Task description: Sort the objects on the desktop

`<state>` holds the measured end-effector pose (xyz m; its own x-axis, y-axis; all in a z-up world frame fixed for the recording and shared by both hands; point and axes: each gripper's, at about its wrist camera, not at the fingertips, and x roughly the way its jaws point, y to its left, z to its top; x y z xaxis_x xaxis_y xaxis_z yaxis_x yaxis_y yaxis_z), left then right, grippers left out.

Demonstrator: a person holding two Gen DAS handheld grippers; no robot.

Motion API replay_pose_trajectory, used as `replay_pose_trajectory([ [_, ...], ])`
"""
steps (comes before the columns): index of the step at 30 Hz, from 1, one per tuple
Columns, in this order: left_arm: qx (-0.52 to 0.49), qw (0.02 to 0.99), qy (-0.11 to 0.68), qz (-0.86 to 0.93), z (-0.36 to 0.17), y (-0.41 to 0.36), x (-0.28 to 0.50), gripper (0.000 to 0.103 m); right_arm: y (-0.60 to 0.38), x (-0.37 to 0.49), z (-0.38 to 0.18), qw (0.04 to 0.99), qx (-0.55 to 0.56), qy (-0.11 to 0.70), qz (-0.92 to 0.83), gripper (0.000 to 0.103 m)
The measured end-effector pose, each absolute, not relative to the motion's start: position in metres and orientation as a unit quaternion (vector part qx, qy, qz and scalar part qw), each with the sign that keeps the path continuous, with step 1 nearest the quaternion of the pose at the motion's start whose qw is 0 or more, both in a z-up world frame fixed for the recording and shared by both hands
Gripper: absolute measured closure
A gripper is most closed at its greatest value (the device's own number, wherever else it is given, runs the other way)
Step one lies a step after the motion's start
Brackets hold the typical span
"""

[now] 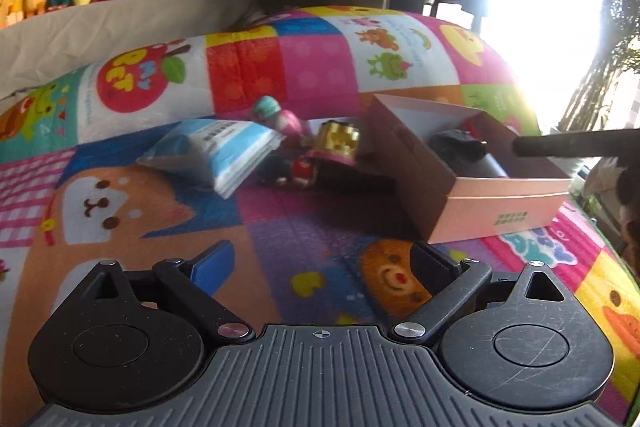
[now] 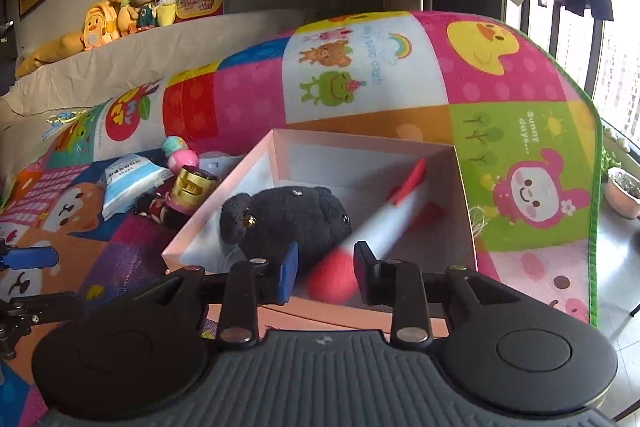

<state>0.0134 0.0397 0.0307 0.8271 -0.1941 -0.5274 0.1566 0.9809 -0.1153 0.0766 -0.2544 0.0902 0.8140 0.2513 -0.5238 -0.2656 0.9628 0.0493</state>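
Nearest the right camera, right claw (image 2: pixel 324 273) narrowed around a blurred red-and-white toy rocket (image 2: pixel 380 227), contact unclear | left claw (image 1: pixel 320 267) spread wide, empty, above colourful mat (image 1: pixel 280 227) | beyond: pink box (image 2: pixel 224 203) holding black plush (image 2: pixel 288 215) | farther left: tissue pack (image 1: pixel 216 151), gold-topped figure (image 1: pixel 340 143).

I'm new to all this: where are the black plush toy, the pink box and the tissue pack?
black plush toy (image 2: pixel 288 215): right wrist view, middle of its body.
pink box (image 1: pixel 500 211): left wrist view, near outer wall.
tissue pack (image 1: pixel 216 151): left wrist view, its top face.
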Motion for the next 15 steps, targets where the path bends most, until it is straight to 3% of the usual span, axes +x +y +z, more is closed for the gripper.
replay_pose_trajectory([
  [3,-0.042,0.957,0.279,-0.059,0.026,0.057,0.015,0.005,-0.253,0.076,0.105,0.952,0.008,0.271,0.145,0.062],
  [5,-0.051,0.959,0.274,-0.041,0.024,0.066,0.015,0.005,-0.245,0.081,0.114,0.949,0.021,0.272,0.156,0.042],
  [6,-0.053,0.960,0.272,-0.035,0.023,0.068,0.015,0.005,-0.238,0.084,0.118,0.948,0.024,0.271,0.164,0.039],
  [9,-0.062,0.961,0.269,-0.028,0.019,0.073,0.013,0.005,-0.199,0.101,0.128,0.938,0.007,0.284,0.198,0.038],
  [12,-0.077,0.962,0.259,-0.031,0.019,0.077,0.010,0.004,-0.150,0.127,0.131,0.920,-0.018,0.316,0.231,0.048],
  [15,-0.087,0.963,0.254,-0.032,0.018,0.080,0.008,0.004,-0.106,0.162,0.122,0.904,-0.028,0.365,0.220,0.048],
])
